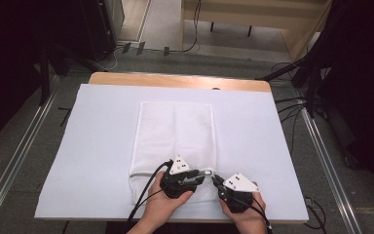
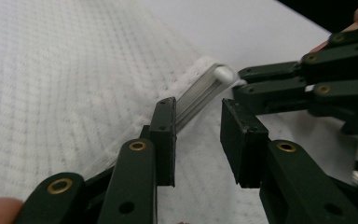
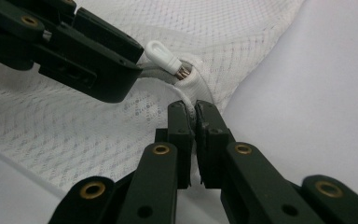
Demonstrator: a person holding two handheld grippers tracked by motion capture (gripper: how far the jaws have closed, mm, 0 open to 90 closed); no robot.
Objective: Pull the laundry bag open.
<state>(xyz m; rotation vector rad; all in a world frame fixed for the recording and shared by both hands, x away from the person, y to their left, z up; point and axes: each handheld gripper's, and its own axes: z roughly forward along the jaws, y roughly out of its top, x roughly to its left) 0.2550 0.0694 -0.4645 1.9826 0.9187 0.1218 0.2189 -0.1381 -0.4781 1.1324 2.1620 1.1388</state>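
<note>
- White mesh laundry bag (image 1: 175, 141) lies flat on the pale sheet covering the table (image 1: 102, 161), its long axis running away from the person; its zipper (image 2: 200, 95) runs across the near end, and both grippers work at that end's right corner.
- Landmark: the white zipper pull (image 3: 164, 55). It sits at the right end of the zipper, where the track meets the bag's folded corner hem (image 3: 192, 84).
- Right gripper (image 3: 195, 116): its jaws are pressed together on a fold of fabric at the corner hem, just below the pull and nearly touching it. This looks like an anchoring hold.
- Left gripper (image 2: 198, 140): its jaws stand spread with nothing between them. In its own view the zipper track passes just beside the left jaw and the pull lies ahead, beyond the jaw tips.
- From the right gripper view, one left jaw lies against the track just left of the pull.
- Judgement: the left gripper is the free one nearest the pull and must reach forward along the track to straddle it; any slide would then run leftward along the zipper, away from the pinned corner.
</note>
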